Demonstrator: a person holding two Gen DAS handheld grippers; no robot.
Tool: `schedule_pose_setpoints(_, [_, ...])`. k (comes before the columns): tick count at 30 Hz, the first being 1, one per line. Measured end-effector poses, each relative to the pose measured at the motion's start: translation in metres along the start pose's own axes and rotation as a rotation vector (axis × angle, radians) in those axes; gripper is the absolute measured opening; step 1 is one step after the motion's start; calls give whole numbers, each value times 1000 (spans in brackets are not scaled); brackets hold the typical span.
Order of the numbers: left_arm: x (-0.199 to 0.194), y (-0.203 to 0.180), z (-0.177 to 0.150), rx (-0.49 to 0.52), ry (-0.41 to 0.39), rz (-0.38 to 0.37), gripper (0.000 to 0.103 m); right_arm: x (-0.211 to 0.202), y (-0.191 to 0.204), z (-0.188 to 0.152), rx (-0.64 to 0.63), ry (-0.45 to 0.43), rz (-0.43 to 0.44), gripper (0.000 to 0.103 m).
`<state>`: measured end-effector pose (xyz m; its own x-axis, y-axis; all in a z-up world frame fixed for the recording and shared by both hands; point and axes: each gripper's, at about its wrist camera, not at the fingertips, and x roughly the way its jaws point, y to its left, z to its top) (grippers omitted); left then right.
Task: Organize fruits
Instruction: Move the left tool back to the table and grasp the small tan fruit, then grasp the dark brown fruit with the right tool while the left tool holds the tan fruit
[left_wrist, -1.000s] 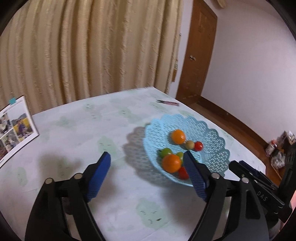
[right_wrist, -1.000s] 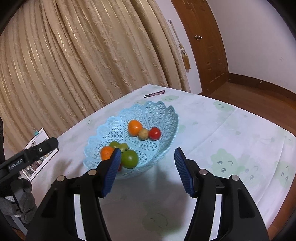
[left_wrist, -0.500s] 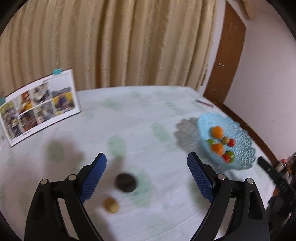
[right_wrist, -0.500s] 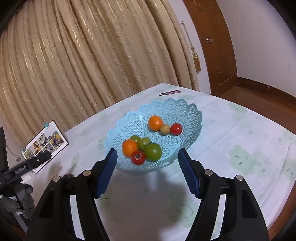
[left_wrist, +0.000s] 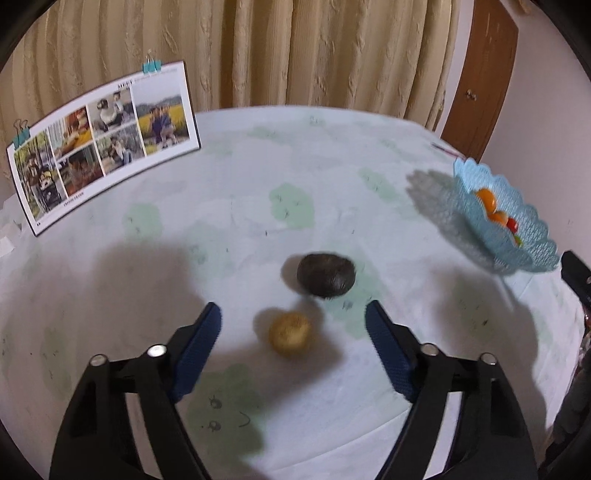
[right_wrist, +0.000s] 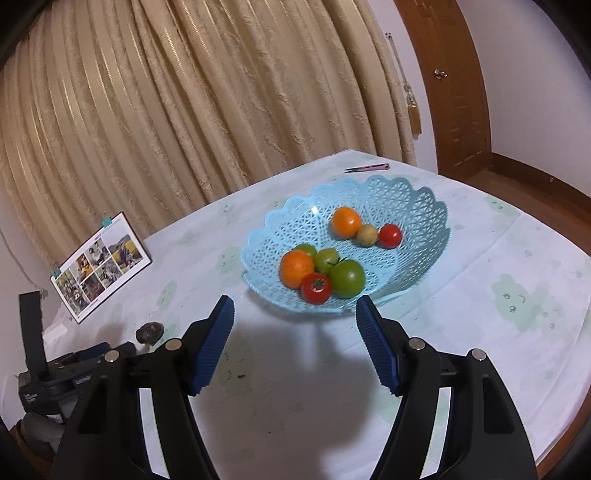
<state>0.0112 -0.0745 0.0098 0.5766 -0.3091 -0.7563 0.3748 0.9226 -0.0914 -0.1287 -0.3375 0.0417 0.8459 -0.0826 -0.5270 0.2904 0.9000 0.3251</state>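
Observation:
A small yellow-brown fruit (left_wrist: 290, 333) lies on the table between and just ahead of my open left gripper (left_wrist: 293, 317). A dark round fruit (left_wrist: 326, 275) lies just beyond it; it also shows in the right wrist view (right_wrist: 149, 331). The light blue lattice basket (left_wrist: 532, 236) stands at the far right, and in the right wrist view (right_wrist: 424, 206) holds several oranges, tomatoes and green fruits. My right gripper (right_wrist: 295, 314) is open and empty, just short of the basket's near rim.
A photo calendar (left_wrist: 99, 140) stands at the table's back left, also seen in the right wrist view (right_wrist: 99, 266). A pen (right_wrist: 365, 168) lies behind the basket. A curtain hangs behind the table. The table edge (right_wrist: 569, 443) is near on the right.
My left gripper swung left, away from the basket, and closed in on the two loose fruits. My right gripper drew back slightly from the basket. Both stayed open.

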Motion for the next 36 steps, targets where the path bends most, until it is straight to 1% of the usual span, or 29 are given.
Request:
schedule_pose_setpoints(2, [5,2,-3,-3,18,0,67,3,3,-2,-6,10,5,70])
schedule_pose_setpoints(4, [9,4,-4,-6,32,5,57,5,6,-4,-11,19,8,70])
schedule_pose_setpoints(7, [12,5,-4,-12,42,14,48,8,8,-5,-16,25,13,70])
schedule_pose_setpoints(9, [13,6,-4,-12,40,22,44,10,9,-5,-19,29,16,70])
schedule_pose_setpoints(10, [13,7,-4,-13,39,23,39,10,9,-5,-20,30,17,70])
schedule_pose_setpoints(11, [13,7,-3,-13,38,22,37,11,10,-5,-22,34,19,70])
schedule_pose_setpoints(13, [12,7,-3,-12,40,10,29,13,13,-6,-29,39,21,70])
schedule_pose_setpoints(14, [12,6,-3,-10,42,2,27,13,13,-6,-32,41,23,70])
schedule_pose_setpoints(19, [4,7,-3,-22,28,0,26,15,23,-7,-58,49,35,70])
schedule_pose_setpoints(24, [-19,14,2,-43,-53,41,26,19,41,-6,-100,63,57,70])
schedule_pose_setpoints(26, [-29,20,4,-62,-85,58,26,22,52,-5,-123,76,79,70])
schedule_pose_setpoints(31, [-46,39,7,-128,-135,88,26,39,86,-3,-199,143,138,71])
schedule_pose_setpoints(34, [-50,48,7,-158,-147,97,26,53,107,-6,-240,181,153,71])
schedule_pose_setpoints(36, [-52,54,7,-175,-151,102,26,65,124,-9,-270,222,178,71])
